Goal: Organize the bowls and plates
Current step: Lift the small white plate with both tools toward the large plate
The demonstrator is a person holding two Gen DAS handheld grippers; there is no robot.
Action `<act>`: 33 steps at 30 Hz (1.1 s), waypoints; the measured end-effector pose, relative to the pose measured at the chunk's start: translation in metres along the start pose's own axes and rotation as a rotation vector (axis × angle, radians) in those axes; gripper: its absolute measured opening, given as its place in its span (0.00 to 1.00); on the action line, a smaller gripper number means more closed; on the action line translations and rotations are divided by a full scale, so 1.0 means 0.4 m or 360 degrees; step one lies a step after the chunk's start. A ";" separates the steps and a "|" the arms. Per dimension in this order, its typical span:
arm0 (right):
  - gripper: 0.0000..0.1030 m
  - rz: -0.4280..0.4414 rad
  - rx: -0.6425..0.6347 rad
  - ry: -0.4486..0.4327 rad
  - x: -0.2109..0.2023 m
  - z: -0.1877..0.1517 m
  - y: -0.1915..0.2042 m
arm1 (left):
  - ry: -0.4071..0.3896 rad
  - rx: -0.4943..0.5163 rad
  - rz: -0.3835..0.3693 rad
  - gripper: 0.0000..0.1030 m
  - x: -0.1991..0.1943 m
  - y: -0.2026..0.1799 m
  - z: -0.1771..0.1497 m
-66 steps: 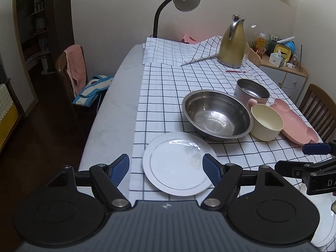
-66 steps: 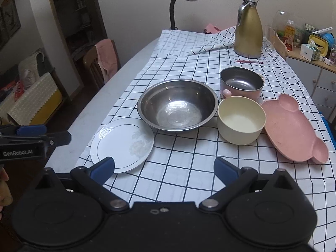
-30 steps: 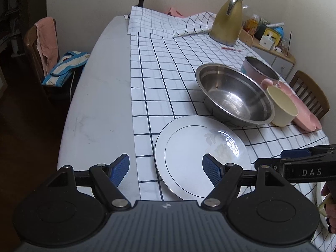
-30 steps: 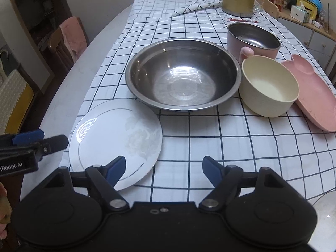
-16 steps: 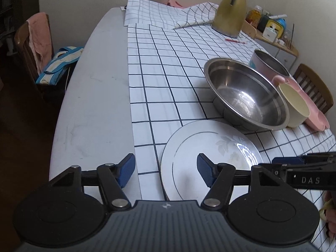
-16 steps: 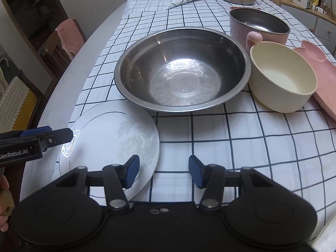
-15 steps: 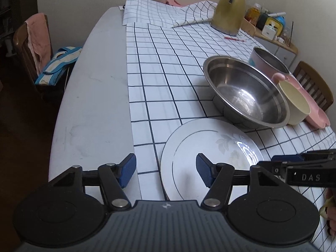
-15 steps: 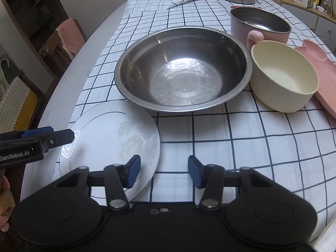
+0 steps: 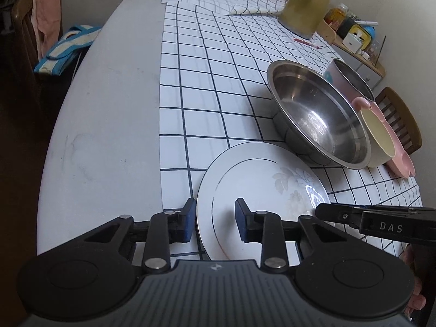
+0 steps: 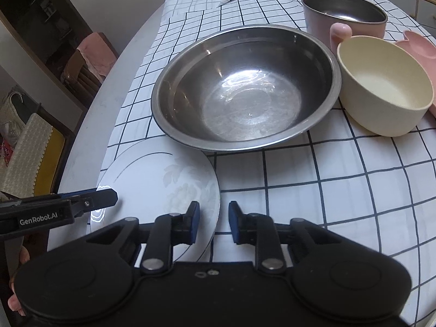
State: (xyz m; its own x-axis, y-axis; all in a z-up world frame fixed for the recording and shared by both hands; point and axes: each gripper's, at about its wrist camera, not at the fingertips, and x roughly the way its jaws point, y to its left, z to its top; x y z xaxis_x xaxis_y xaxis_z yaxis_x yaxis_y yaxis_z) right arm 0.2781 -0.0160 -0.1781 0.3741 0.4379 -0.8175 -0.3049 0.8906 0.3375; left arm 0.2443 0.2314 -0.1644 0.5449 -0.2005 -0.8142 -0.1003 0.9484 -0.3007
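A white plate (image 9: 267, 188) (image 10: 163, 179) with a faint flower print lies flat on the checked cloth near the table's front edge. My left gripper (image 9: 215, 215) straddles the plate's left rim, one pad outside it and one over it. Its jaws are closing and the pads do not press on the rim. My right gripper (image 10: 214, 215) straddles the plate's right rim the same way, jaws closing, a gap still showing. Each view shows the other gripper across the plate. Behind stand a steel bowl (image 9: 318, 120) (image 10: 245, 90), a cream bowl (image 10: 384, 90) and a pink plate (image 10: 419, 46).
A pink pot with a steel lining (image 10: 343, 13) stands behind the cream bowl, and a gold kettle (image 9: 305, 8) at the far end. Bare grey tabletop (image 9: 109, 109) runs along the left. Chairs (image 9: 400, 120) stand at both sides. A hand (image 10: 16, 299) shows at the lower left.
Both grippers came down and forward onto the plate. Their jaws narrowed from wide open to a small gap around the plate's opposite rims. The dishes have not moved.
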 end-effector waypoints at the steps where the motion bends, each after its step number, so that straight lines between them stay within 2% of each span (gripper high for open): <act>1: 0.13 0.0009 0.0007 0.0007 0.001 0.000 -0.002 | 0.0005 -0.0013 0.0003 0.24 0.001 0.003 0.001; 4: 0.13 0.0026 0.0031 0.0004 0.002 0.000 -0.006 | 0.0025 -0.0070 -0.0022 0.21 0.005 0.019 0.004; 17: 0.12 0.0012 0.0036 0.0001 -0.027 -0.018 -0.011 | 0.0028 -0.0066 -0.0042 0.18 -0.024 -0.004 -0.023; 23: 0.11 0.0033 0.0074 -0.0015 -0.079 -0.047 -0.030 | 0.0009 -0.0066 -0.0089 0.18 -0.065 -0.038 -0.055; 33: 0.10 0.0003 0.0200 -0.0005 -0.180 -0.101 -0.084 | 0.0045 0.0006 -0.0159 0.16 -0.109 -0.138 -0.106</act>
State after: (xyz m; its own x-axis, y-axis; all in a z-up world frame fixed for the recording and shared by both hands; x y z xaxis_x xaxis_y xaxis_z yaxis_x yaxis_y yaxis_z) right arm 0.2263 -0.0826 -0.1495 0.3764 0.4398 -0.8154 -0.1935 0.8980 0.3951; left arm 0.1908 0.1772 -0.1334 0.5280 -0.3010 -0.7941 -0.0433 0.9243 -0.3792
